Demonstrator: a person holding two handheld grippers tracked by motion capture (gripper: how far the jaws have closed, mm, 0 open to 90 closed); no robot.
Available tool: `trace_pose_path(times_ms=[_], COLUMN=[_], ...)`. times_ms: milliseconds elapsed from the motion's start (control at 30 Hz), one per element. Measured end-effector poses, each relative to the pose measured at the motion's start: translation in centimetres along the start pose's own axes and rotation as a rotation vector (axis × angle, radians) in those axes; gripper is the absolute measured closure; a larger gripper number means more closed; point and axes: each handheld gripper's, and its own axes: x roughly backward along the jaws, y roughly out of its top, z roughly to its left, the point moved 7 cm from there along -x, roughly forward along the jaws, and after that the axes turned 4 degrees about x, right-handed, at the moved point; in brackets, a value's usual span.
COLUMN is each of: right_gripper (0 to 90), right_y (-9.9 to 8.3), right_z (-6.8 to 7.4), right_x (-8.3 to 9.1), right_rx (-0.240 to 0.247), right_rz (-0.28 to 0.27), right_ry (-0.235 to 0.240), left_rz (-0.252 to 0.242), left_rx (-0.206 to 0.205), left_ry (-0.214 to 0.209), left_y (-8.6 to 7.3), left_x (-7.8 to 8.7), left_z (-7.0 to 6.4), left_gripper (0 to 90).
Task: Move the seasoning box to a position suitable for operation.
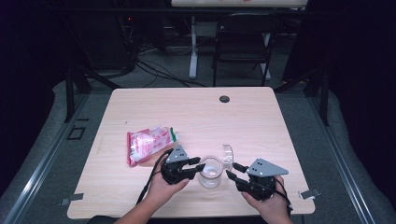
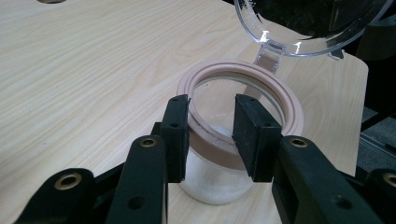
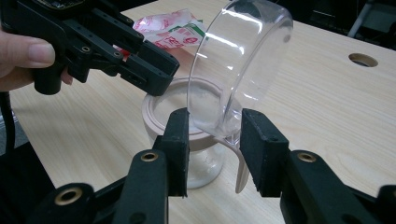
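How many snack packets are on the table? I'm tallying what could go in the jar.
1: a pink packet lying left of the jar, behind the left tongs. None seems hidden.

bright table, dark surroundings (soft focus)

Clear jar (image 1: 210, 172), beige rim (image 2: 243, 79); pink-white packet (image 1: 148, 143); pale wood table (image 1: 187, 112).

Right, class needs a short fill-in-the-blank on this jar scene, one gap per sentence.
1. The jar has its clear lid flipped ____.
2. The left gripper straddles the jar's ____.
3. The pink packet lies on the ____ beside the jar.
4. The right gripper faces the jar with jaws ____.

Missing words: open; rim; table; open
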Motion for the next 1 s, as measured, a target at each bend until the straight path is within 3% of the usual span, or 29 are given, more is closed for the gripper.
trace_pose_path(times_ms=[200, 267, 500, 733, 800, 1000], right_gripper=[65.3, 61.8, 58.3, 51.3, 52.7, 60.8], right_y=[-0.2, -0.4, -1.2, -1.5, -1.5, -1.6], right_z=[-0.6, -0.9, -1.1, -1.5, -1.5, -1.6], right_x=[0.1, 0.0, -1.1, -2.4, -2.8, -3.7], right_rx=[-0.029, -0.059, -0.091, -0.126, -0.147, -0.127], right_rz=[-0.006, -0.008, 0.008, 0.002, -0.006, 0.000], right_ry=[-0.015, -0.010, -0.038, -0.065, -0.061, -0.073], left_rz=[-0.010, -0.010, -0.053, -0.042, -0.045, -0.042], left_rx=[0.060, 0.063, 0.052, 0.054, 0.057, 0.060], left_ry=[-0.033, -0.030, -0.002, 0.026, 0.031, 0.052], left_y=[-0.1, -0.1, 0.3, -0.1, -0.2, -0.6], left_x=[0.0, 0.0, 0.5, 0.9, 1.0, 1.3], left_z=[0.0, 0.0, 0.3, 0.8, 0.9, 1.2], left_gripper=[65.2, 62.8, 55.7, 55.0, 55.0, 55.0])
